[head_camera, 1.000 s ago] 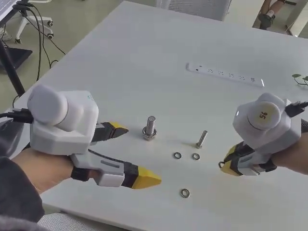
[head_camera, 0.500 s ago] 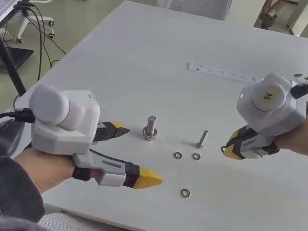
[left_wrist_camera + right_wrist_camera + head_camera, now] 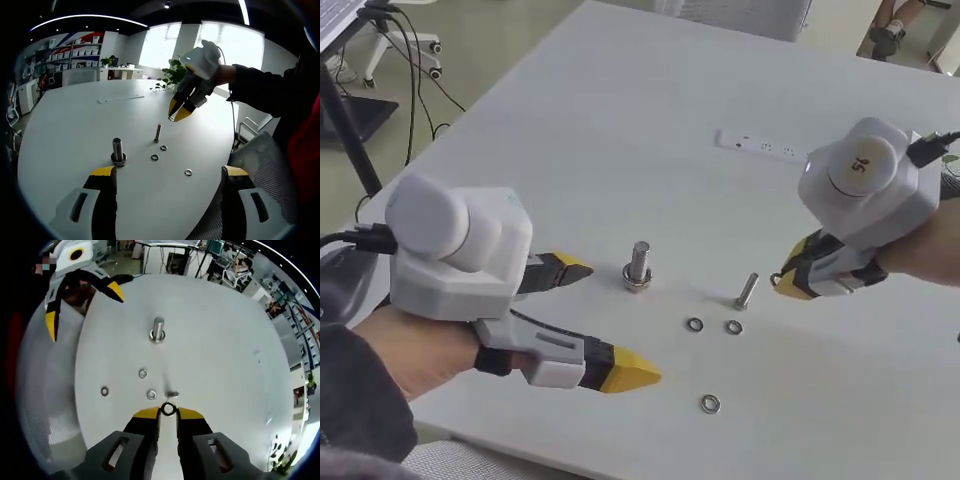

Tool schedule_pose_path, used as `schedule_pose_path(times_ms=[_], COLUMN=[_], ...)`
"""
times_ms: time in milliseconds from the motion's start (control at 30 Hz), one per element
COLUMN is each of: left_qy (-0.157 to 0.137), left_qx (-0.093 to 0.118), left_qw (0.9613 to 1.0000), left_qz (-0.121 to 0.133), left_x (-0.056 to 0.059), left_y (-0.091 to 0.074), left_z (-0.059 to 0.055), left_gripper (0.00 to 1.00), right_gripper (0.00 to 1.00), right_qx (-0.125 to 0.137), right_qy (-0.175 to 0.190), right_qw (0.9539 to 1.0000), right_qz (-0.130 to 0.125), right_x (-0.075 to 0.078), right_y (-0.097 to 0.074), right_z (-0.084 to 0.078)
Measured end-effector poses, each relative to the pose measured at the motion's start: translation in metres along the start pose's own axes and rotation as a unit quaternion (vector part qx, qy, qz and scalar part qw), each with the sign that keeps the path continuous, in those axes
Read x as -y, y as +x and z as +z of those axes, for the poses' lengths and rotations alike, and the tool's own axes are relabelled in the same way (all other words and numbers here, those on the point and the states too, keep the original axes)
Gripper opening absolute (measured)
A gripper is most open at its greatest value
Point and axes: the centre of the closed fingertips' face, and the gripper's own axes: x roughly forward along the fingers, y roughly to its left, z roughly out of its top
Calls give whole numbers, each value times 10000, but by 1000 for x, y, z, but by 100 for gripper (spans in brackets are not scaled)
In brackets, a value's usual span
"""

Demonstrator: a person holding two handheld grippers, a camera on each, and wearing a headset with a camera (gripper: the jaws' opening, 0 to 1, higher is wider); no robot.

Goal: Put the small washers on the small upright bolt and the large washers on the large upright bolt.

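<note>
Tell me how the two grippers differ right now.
The left gripper has its jaws wide open and empty; the right gripper is shut on a washer. The left sits nearer the large bolt; the right is raised close to the small bolt. Both have yellow-tipped jaws.

Bright, even daylight fills the head view, and the white table (image 3: 620, 120) carries only soft, short shadows beside the large bolt (image 3: 639, 265). In the left gripper view the windows (image 3: 220, 45) burn out white. Both gripper views bow strongly toward their edges. The washer (image 3: 168, 409) pinched by the right gripper (image 3: 168, 414) looks slightly soft, perhaps too close for focus
</note>
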Motion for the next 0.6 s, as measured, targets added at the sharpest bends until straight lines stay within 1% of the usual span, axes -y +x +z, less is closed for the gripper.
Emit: schedule_pose_path(times_ms=[200,267,600], left_qy=[-18,-29,-73], left_qx=[7,12,3], left_qw=[10000,10000,9999], left_qz=[39,52,104], left_x=[-2,-2,-4], left_y=[-2,-2,-4], left_z=[-1,-1,-3], left_gripper=[86,86,86], right_gripper=[13,13,13], right_qx=[17,11,-61], right_qy=[-47,-45,-93], right_qw=[10000,10000,9999], right_qz=[35,54,132], right_x=[3,9,13], right_y=[5,9,20], right_z=[7,7,8])
